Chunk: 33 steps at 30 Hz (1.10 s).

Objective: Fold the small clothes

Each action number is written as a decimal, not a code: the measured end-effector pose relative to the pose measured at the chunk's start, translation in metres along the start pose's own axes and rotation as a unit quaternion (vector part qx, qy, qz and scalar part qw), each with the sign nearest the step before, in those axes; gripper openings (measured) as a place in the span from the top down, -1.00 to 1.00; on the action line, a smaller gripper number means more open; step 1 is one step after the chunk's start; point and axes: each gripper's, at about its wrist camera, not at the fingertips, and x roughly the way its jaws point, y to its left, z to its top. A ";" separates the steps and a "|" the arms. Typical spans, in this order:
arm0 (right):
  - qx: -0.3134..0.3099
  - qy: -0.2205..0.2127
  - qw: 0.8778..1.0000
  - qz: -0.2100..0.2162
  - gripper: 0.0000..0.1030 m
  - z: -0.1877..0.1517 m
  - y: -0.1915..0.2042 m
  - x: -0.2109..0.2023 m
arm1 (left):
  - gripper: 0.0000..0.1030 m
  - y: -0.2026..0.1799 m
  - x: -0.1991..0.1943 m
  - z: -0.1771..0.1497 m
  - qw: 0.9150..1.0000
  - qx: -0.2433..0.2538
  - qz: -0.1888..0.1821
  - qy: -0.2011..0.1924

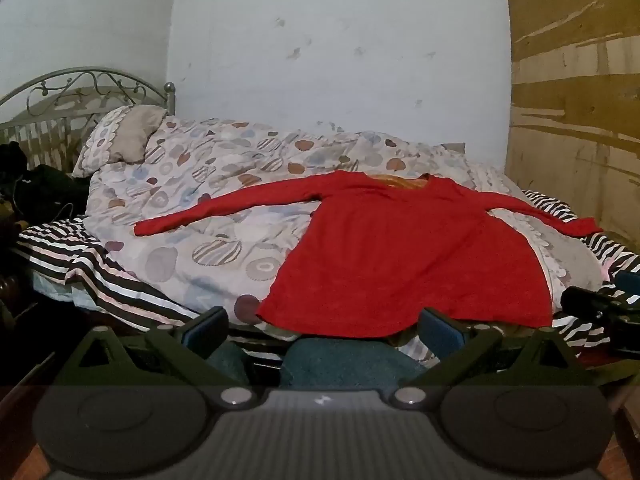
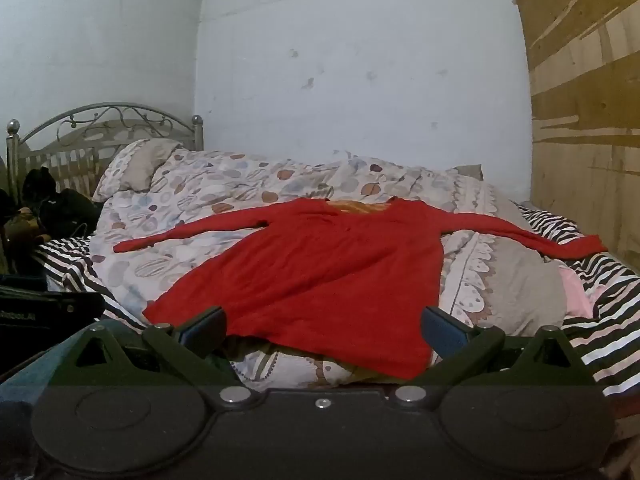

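Observation:
A red long-sleeved top (image 1: 400,248) lies spread flat on the patterned quilt (image 1: 208,216), both sleeves stretched out sideways, neckline at the far side. It also shows in the right wrist view (image 2: 320,272). My left gripper (image 1: 322,330) is open and empty, just short of the top's near hem. My right gripper (image 2: 322,330) is open and empty too, its fingers at either side of the near hem. The right gripper's body shows at the right edge of the left wrist view (image 1: 600,304).
The quilt (image 2: 500,280) covers a bed with a striped sheet (image 1: 80,264) and a metal headboard (image 1: 80,92) at the left. A pillow (image 1: 120,140) lies by the headboard. Dark items (image 2: 48,208) sit at the far left. A wooden panel (image 2: 588,120) stands at the right.

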 end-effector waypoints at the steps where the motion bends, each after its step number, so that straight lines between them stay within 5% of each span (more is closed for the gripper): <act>1: 0.003 0.001 1.000 0.000 -0.99 0.000 0.000 0.000 | -0.99 0.000 0.000 0.000 1.000 0.000 0.000 0.000; 33: 0.000 0.002 1.000 0.000 -0.99 0.001 0.000 0.001 | -0.99 0.000 0.000 0.000 1.000 -0.001 -0.001 0.003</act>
